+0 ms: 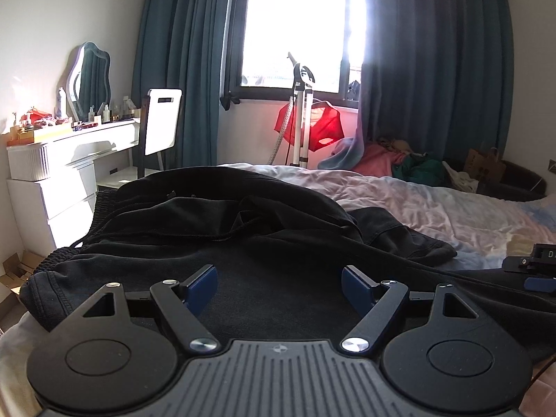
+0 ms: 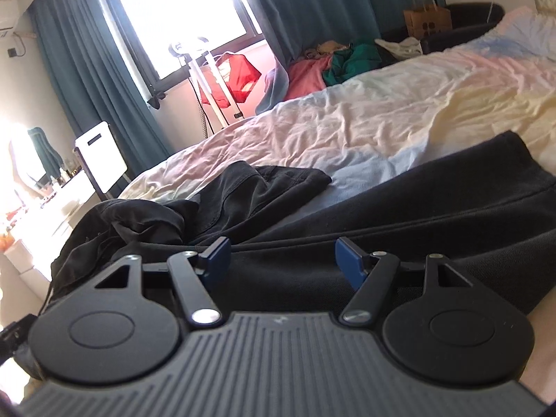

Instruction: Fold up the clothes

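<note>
Both tongs (image 1: 279, 286) (image 2: 280, 260) agape just above the black garment (image 1: 222, 229) (image 2: 399, 208)

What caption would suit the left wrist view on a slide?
Left gripper, jaws open and empty, hovers over crumpled black clothes on the bed.

A lived-in home bedroom.
Ahead of the gripper, a rumpled bed (image 1: 434, 201) is lying beneath a curtained window (image 1: 295, 24); a mirrored dressing table (image 1: 69, 146) is standing left.
</note>
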`<state>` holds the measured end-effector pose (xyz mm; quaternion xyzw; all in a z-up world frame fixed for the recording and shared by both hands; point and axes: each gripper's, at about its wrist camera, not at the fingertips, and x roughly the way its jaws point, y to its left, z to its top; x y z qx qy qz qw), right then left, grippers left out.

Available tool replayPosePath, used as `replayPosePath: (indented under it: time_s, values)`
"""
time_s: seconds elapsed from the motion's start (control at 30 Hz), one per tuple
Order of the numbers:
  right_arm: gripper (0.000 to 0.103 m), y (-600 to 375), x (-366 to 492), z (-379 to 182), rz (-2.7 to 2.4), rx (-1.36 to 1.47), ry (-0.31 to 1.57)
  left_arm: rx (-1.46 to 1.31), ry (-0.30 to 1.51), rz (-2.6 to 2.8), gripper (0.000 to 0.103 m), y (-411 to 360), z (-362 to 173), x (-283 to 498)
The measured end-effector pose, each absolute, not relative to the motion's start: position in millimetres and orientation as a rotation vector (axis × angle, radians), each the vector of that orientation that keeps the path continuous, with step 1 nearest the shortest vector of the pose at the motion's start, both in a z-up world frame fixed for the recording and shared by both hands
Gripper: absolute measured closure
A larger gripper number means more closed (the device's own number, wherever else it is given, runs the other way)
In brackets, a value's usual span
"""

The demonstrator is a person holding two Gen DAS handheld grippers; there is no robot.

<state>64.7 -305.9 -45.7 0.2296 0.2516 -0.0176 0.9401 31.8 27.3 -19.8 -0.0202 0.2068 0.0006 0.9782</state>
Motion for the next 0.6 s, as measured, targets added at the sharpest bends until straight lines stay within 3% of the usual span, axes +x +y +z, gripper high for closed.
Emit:
replayPosePath:
  time_s: [0.3, 0.6]
  values:
    - [0.037, -314.7, 59.3, -40.4, -0.17, 0.479, 0.526, 0.123, 0.46, -0.088, 0.022, -6.6, -48.9, 49.1]
    - [0.036, -345.8, 51.5, -32.5, -0.299, 0.52, 0.422, 0.387, 0.449, -0.255, 0.026, -103.5, -72.1, 126.2]
